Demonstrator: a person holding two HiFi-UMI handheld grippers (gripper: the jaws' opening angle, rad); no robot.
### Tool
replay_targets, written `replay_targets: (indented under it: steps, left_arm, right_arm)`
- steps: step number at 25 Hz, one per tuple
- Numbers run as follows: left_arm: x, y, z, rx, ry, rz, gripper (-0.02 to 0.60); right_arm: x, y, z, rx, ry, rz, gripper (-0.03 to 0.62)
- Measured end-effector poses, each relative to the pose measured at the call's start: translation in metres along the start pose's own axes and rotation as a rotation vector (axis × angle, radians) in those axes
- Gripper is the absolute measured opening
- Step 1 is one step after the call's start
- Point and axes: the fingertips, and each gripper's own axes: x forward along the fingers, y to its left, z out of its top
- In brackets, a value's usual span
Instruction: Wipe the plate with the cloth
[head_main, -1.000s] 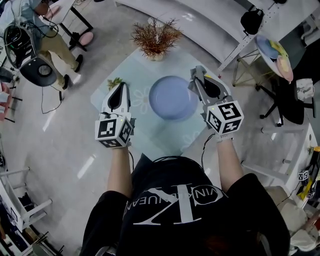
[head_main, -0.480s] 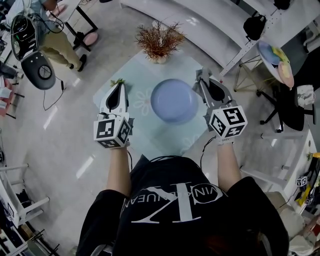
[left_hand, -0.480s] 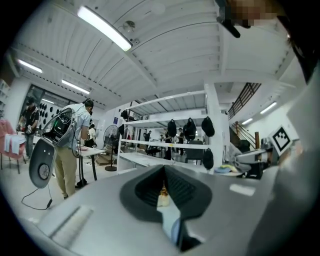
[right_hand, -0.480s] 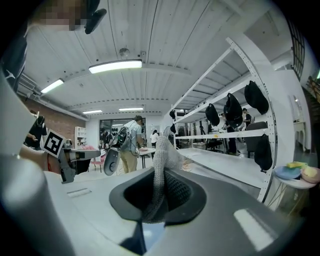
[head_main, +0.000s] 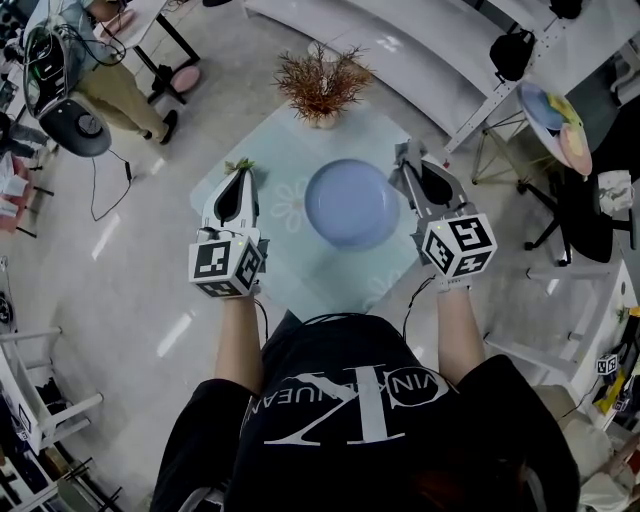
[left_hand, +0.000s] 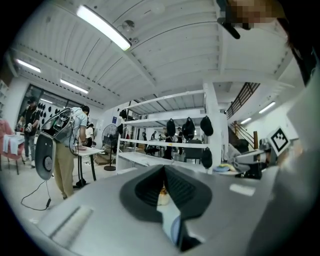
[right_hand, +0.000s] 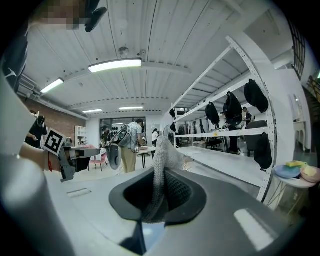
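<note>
A round pale-blue plate (head_main: 352, 203) lies in the middle of a small light-blue table (head_main: 290, 275). My right gripper (head_main: 404, 160) hovers at the plate's right rim, shut on a grey knitted cloth (right_hand: 161, 165) that sticks up between the jaws of the right gripper (right_hand: 159, 200). In the head view the cloth (head_main: 401, 158) is a small grey tuft at the tip. My left gripper (head_main: 240, 172) is held left of the plate, off it, and the left gripper (left_hand: 163, 175) has its jaws together with nothing between them. A sliver of the plate (left_hand: 176, 231) shows below them.
A vase of dried reddish twigs (head_main: 321, 82) stands at the table's far edge, and a small green sprig (head_main: 234, 163) lies by the left gripper's tip. White shelving (head_main: 430, 60) runs behind. A person (head_main: 105, 80) stands far left; a black chair (head_main: 575, 205) is on the right.
Both grippers keep their places beside the plate; the whole head view has only shifted slightly. The cloth stays in the right gripper.
</note>
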Motion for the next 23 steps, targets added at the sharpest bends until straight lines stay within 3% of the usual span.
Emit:
replay_targets:
  steps: [23]
  left_arm:
    - [0.001, -0.004, -0.003, -0.002, 0.009, 0.006, 0.000]
  right_arm:
    - [-0.007, 0.004, -0.009, 0.013, 0.002, 0.026, 0.048]
